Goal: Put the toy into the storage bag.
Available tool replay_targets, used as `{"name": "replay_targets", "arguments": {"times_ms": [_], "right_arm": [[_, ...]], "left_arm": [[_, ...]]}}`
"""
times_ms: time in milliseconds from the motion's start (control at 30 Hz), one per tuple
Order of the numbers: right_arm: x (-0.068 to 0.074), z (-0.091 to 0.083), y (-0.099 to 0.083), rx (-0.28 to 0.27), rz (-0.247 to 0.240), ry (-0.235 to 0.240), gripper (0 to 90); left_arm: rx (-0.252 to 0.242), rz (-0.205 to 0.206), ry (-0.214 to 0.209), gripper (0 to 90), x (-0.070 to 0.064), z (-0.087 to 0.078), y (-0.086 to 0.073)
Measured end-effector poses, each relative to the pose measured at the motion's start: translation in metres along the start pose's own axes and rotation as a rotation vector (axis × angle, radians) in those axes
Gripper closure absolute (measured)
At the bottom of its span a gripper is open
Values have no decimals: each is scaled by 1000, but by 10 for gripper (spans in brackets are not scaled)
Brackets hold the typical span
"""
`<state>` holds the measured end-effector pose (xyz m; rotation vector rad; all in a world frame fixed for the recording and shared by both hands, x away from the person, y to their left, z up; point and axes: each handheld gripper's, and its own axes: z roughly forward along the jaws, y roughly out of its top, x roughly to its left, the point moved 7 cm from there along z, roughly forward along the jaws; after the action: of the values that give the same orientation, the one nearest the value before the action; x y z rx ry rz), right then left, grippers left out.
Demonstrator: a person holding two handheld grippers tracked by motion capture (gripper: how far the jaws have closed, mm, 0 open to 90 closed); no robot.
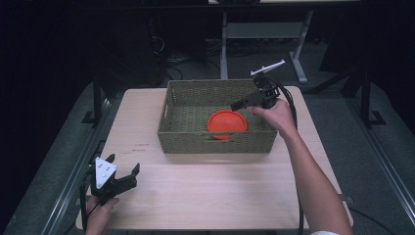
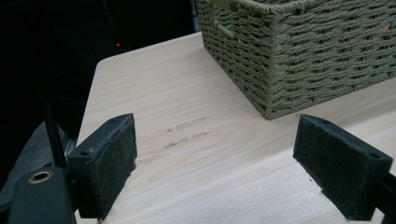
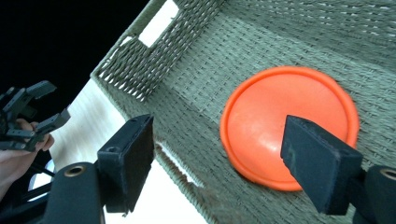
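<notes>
Orange plate point(image 1: 227, 122), olive-green woven basket point(image 1: 215, 142), pale wood-grain table point(image 1: 205, 191), black tool pads point(image 2: 109, 163)

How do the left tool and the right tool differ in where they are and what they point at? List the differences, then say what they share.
The left tool sits low at the table's near left corner; the right tool is raised over the woven basket. The left tool points across bare wood toward the basket's outside; the right tool points down at the orange disc lying flat inside. Both have their jaws open and grip nothing.
</notes>
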<state>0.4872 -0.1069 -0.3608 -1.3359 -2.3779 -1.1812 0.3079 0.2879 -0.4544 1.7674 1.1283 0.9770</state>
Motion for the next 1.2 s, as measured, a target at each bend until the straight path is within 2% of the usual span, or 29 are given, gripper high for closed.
{"name": "replay_targets", "arguments": {"times_ms": [333,600,800,1200], "right_arm": [[9,-3,-19,13,-26,31,241],[15,-11,-31,-3,-39,54,238],[17,-16,-39,-11,-57,62,235],[19,-27,-54,-31,-58,75,228]], "left_arm": [[0,-3,-2,127,-1,0,0],[8,-7,0,126,-1,-1,0],[7,-3,-2,127,-1,0,0],[14,-4,-1,127,-1,-1,0]]}}
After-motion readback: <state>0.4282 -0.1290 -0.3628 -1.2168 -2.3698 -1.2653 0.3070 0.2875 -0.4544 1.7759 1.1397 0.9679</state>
